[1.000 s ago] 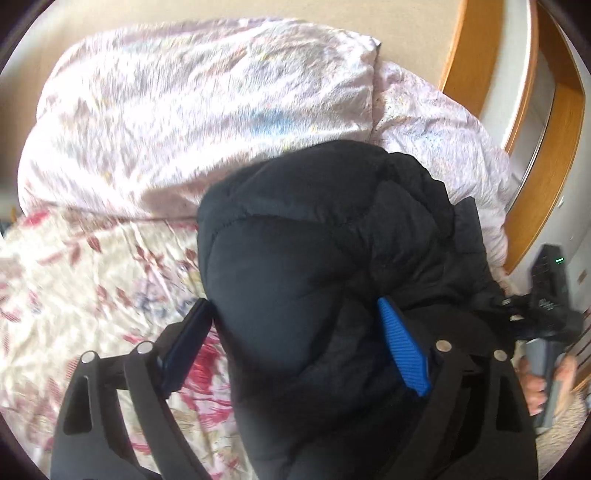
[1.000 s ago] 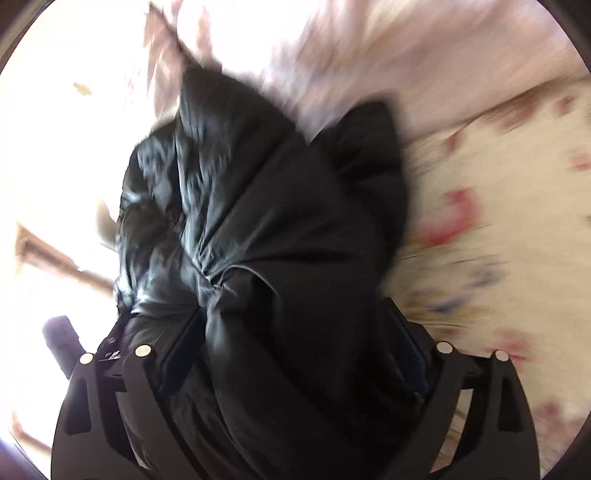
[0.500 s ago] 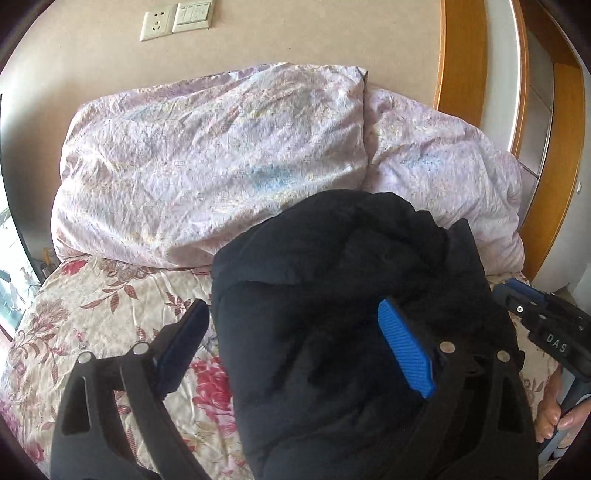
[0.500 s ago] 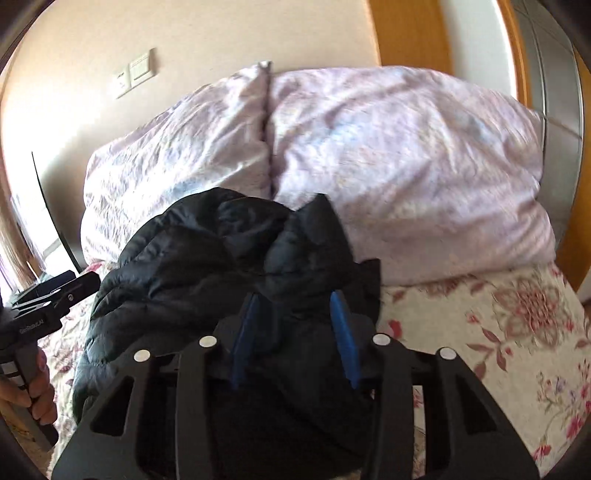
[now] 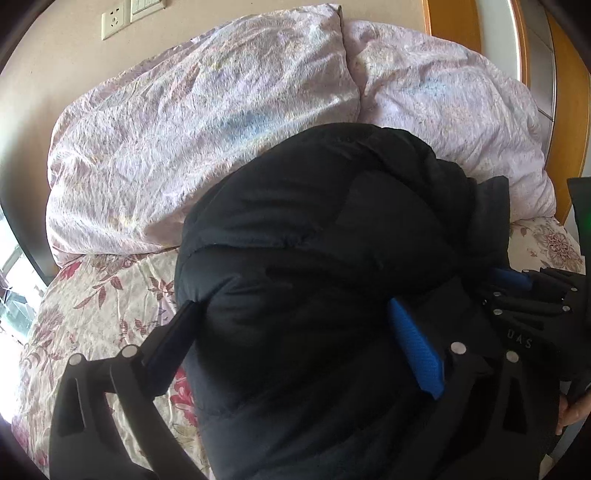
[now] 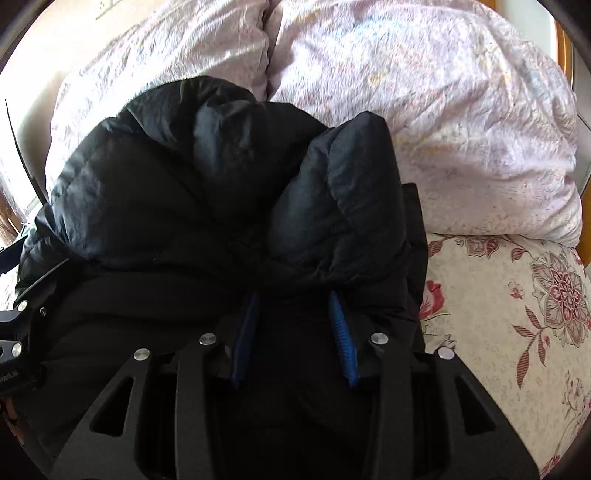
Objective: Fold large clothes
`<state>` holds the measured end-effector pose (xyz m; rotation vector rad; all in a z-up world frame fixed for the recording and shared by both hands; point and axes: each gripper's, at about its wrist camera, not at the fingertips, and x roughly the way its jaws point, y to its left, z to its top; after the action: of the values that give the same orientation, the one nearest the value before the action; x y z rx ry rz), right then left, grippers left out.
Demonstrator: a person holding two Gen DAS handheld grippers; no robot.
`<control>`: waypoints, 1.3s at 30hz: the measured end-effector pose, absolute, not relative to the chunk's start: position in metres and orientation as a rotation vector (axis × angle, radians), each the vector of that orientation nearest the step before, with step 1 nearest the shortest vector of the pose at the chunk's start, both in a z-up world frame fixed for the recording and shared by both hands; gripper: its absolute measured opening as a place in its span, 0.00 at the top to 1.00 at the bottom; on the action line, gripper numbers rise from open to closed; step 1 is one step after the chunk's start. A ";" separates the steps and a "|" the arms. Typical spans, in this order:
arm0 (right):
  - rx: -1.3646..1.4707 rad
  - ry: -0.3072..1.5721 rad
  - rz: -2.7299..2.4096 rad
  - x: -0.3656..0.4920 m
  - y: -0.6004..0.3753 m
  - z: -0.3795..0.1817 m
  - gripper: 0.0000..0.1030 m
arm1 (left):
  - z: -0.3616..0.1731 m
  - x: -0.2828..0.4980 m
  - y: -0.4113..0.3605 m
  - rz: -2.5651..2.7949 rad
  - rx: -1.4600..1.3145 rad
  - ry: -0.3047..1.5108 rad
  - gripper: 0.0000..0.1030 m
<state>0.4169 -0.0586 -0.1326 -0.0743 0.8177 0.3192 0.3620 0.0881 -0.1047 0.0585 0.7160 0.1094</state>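
A black puffer jacket (image 5: 332,240) lies bunched on the floral bed sheet (image 5: 92,314), up against the pillows. My left gripper (image 5: 291,308) straddles its near left part. Its jaws are opening very wide, with the jacket's bulk between them and the left finger at the jacket's edge. My right gripper (image 6: 294,295) is shut on a fold of the jacket (image 6: 184,192), its blue pads (image 6: 341,332) pinching the fabric. In the left wrist view the right gripper (image 5: 517,291) shows at the jacket's right side.
Two pale lilac pillows (image 5: 203,129) (image 6: 443,129) lean on the beige wall behind the jacket. A wooden frame (image 5: 450,22) stands at the right, and a wall socket (image 5: 114,20) at the upper left. Bare sheet (image 6: 517,314) lies right of the jacket. A hand (image 5: 572,410) holds the right gripper.
The right jaws went from wide to pinched on a jacket fold. Both grippers swung to face the pillows and moved in on the jacket. The right gripper now sits closer to the left one.
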 end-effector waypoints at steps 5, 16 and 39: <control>-0.043 0.842 0.332 0.429 -0.064 -0.144 0.61 | -0.117 0.369 0.082 0.145 0.067 0.709 0.02; -0.017 0.829 0.274 0.394 -0.087 -0.130 0.59 | -0.099 0.352 0.067 0.156 0.145 0.678 0.02; 0.055 0.650 0.131 0.205 -0.130 -0.078 0.01 | -0.069 0.197 0.093 0.102 -0.034 0.751 0.02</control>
<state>0.2053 -0.1300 -0.0783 0.0549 0.6502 0.1307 0.1973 0.0930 -0.0694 -0.0342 0.7508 0.1022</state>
